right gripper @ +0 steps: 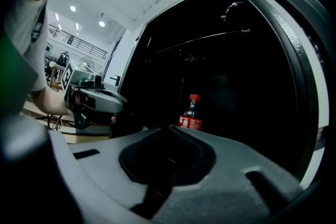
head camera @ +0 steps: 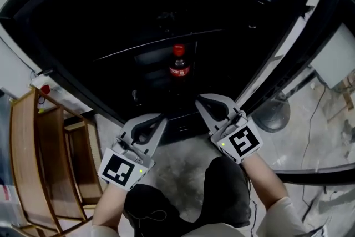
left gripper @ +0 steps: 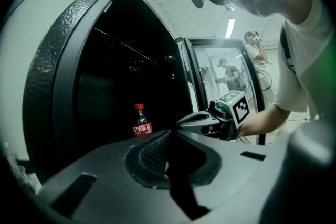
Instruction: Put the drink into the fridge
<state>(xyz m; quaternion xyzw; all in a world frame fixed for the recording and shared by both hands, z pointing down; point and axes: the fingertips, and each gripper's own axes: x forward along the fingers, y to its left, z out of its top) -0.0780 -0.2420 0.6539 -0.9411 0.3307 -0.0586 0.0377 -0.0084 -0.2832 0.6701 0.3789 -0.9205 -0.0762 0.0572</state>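
dark fridge [head camera: 83, 14] interior | cola bottle [head camera: 178, 64] upright | red label, white Chinese script

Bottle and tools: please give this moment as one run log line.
bottle: upright in fridge | left tool: shut, empty | right tool: shut, empty | both: clear of bottle

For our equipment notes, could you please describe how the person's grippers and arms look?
The left gripper and right gripper are grey plastic with tapering jaws and dark textured pads. Each carries a cube with black-and-white square markers and a green light. The sleeves are pale.
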